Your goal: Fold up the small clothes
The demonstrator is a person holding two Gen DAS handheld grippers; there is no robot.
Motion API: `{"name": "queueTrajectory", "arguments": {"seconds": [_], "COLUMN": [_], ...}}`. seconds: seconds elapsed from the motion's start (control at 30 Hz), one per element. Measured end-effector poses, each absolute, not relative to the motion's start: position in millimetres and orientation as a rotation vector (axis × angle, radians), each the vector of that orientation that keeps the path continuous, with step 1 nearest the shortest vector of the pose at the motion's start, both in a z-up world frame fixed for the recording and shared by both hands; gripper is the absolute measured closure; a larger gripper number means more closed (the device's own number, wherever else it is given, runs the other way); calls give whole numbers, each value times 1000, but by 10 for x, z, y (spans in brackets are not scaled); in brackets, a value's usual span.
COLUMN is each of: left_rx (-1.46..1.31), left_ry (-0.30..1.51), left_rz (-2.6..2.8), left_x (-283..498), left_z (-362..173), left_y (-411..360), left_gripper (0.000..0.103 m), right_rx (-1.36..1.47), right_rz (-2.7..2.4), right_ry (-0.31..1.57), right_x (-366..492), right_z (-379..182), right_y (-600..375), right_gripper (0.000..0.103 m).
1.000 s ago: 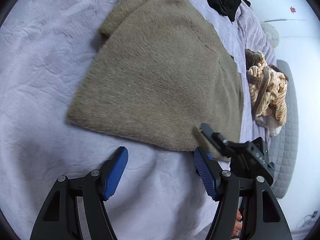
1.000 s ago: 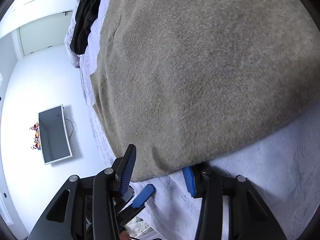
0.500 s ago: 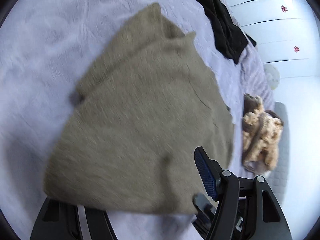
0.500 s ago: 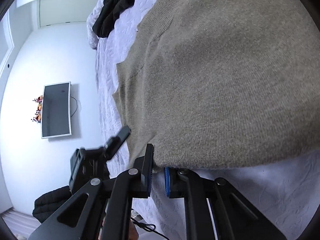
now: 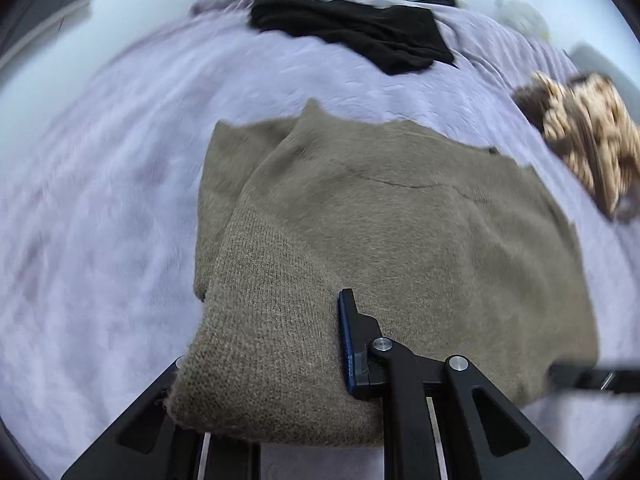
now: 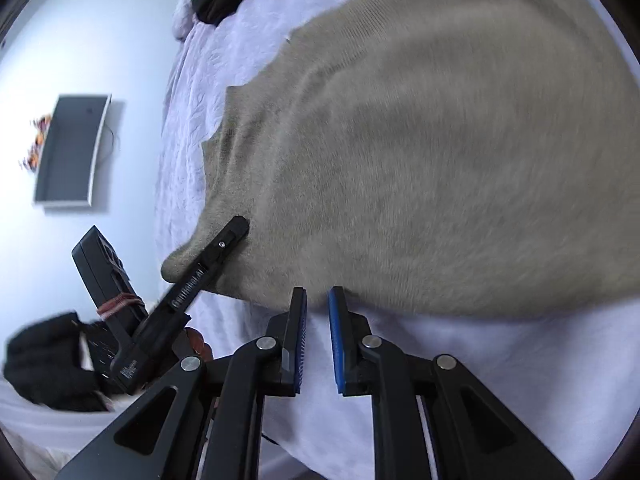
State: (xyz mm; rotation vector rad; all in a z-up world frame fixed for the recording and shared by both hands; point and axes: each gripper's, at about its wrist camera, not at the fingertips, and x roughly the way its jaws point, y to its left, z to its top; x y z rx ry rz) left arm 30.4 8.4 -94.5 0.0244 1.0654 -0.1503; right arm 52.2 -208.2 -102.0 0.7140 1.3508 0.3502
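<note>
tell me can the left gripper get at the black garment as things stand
Probably not right away: the left gripper is shut on the sweater, and the black garment lies beyond it.

sweater (image 5: 400,240) on bed (image 5: 100,200), probably lifted nearside

Both grippers' jaws clamped, nearly closed.

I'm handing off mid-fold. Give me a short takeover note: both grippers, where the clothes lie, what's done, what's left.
Left gripper: jaws just closed on the olive sweater at its near hem.
Right gripper: pads nearly together at the same hem; fabric sits at their tips.
Sweater: on the lavender bedspread, near edge raised.
Waiting: black garment, tan patterned garment.
Done: hem picked up.
Left: carry the hem over, finish the fold, then the others.
</note>
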Motion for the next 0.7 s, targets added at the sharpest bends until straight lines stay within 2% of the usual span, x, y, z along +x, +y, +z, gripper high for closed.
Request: {"name": "queueTrajectory", "arguments": {"seconds": [0.03,0.07,0.13,0.17,0.33,0.4,0.7], "left_rx": [82,134,216,250,404,425,415], "left_ry": [1044,1024,990,974,895,884,881], "left_rz": [-157,-164,-180,-187,-227,-237,-232], "left_x": [285,265,215,186,67,71,58], "left_z": [-927,-908,-874,-858,-816,-822,-842], "left_y": [15,-56,-159,-183,-311,-346,-311], "left_gripper": [85,85,85,85,85,85,85], "right_rx": [673,641,579,554,431,355,-66], "right_rz": [354,360,377,394,541,593,689], "right_ry": [1344,1340,1333,1331,1450,1521,1810], "right_x": [600,680,942,1066,1802,2008,2568], "right_z": [-924,-843,-703,-641,-518,-558,-1094], "right_y": [-2096,-2106,-2082,-2037,-1508,-1221,151], "right_gripper": [88,78,33,29,28,23,14]}}
